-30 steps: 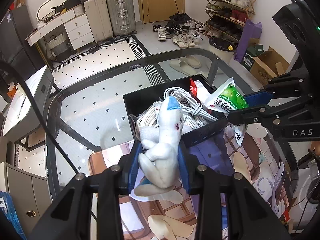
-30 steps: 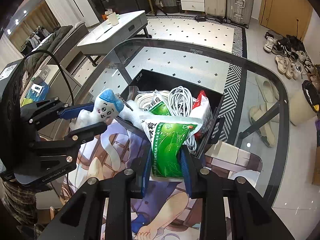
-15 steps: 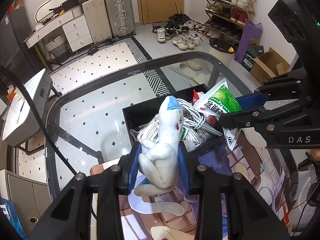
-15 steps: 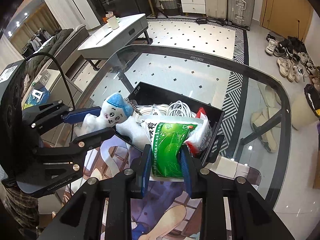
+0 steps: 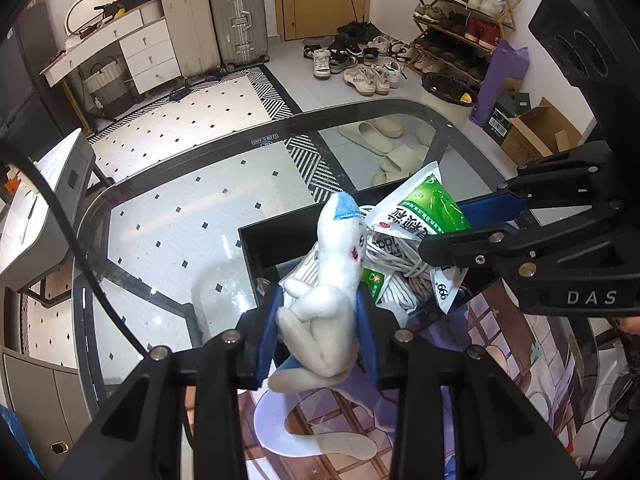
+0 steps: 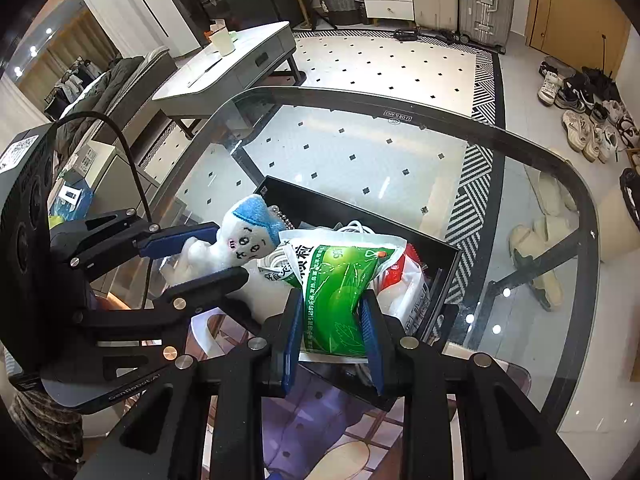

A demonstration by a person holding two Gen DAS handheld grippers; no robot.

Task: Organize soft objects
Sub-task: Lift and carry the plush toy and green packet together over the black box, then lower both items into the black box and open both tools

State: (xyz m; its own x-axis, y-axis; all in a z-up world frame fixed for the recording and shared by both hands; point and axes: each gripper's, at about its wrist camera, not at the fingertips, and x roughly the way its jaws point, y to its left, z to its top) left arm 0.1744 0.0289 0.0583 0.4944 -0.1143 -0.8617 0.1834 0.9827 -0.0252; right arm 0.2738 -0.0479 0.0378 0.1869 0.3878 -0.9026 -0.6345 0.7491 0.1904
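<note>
My left gripper point(image 5: 320, 322) is shut on a white plush toy point(image 5: 334, 280) with a blue cap, held above the near edge of a black box point(image 5: 276, 236). My right gripper point(image 6: 332, 320) is shut on a green and white soft packet point(image 6: 340, 280), held over the same box point(image 6: 320, 204). The toy also shows in the right wrist view point(image 6: 244, 236), and the packet in the left wrist view point(image 5: 420, 210). White coiled cables point(image 5: 396, 256) and a red and white packet point(image 6: 406, 276) lie in the box.
The box stands on a glass table point(image 5: 172, 220) next to a printed mat point(image 5: 500, 344). The two grippers are close together over the box. Shoes, suitcases and a low white table stand on the floor beyond.
Both grippers have moved forward and up over the black box, each still holding its object. The toy and packet are now closer together.
</note>
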